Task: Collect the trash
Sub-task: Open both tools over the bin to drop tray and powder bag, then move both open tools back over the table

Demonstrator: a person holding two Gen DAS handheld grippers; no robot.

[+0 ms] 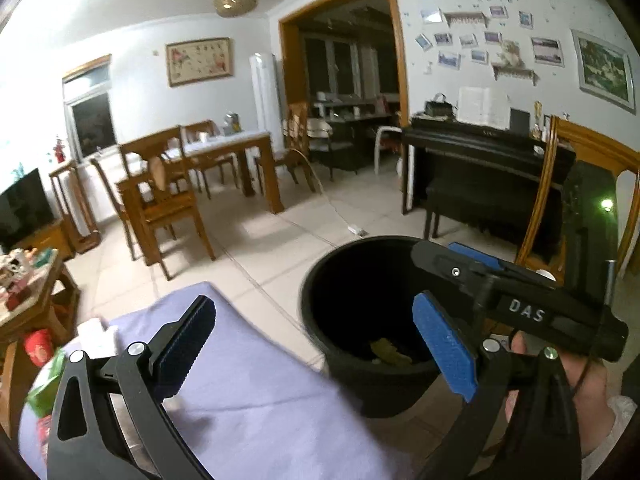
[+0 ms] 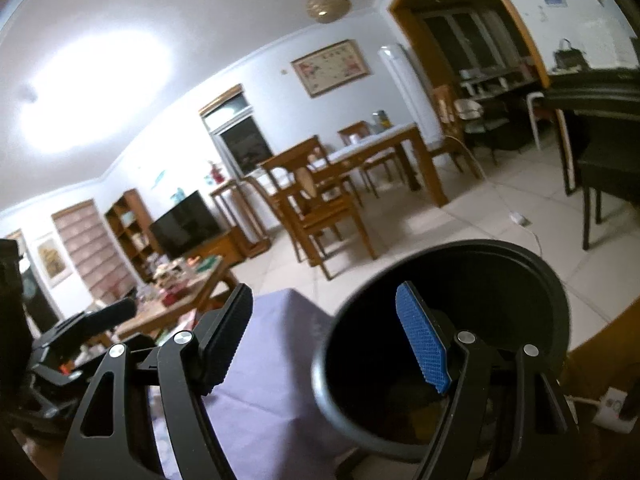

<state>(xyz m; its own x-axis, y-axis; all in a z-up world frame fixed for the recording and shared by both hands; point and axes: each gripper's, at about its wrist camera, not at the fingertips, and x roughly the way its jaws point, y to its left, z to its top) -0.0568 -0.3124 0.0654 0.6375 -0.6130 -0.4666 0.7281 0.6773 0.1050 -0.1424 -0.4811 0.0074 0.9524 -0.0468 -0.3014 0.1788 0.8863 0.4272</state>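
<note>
Jaws of left gripper [image 1: 316, 344] spread wide, nothing between them; right gripper [image 2: 332, 340] likewise wide apart and empty, its blue pad over the black bin [image 2: 520, 280] mouth. Bin stands on tiled floor just beside lavender-covered table [image 1: 256, 368]. Yellowish scraps [image 1: 390, 352] lie at bin bottom. Green packet [image 1: 48, 384] at table's far-left edge from bin.

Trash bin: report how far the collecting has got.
Done: the black trash bin already holds yellowish scraps. In hand: nothing; the left gripper and right gripper are both open and empty. Left: a white item and green packet on the purple cloth.
</note>
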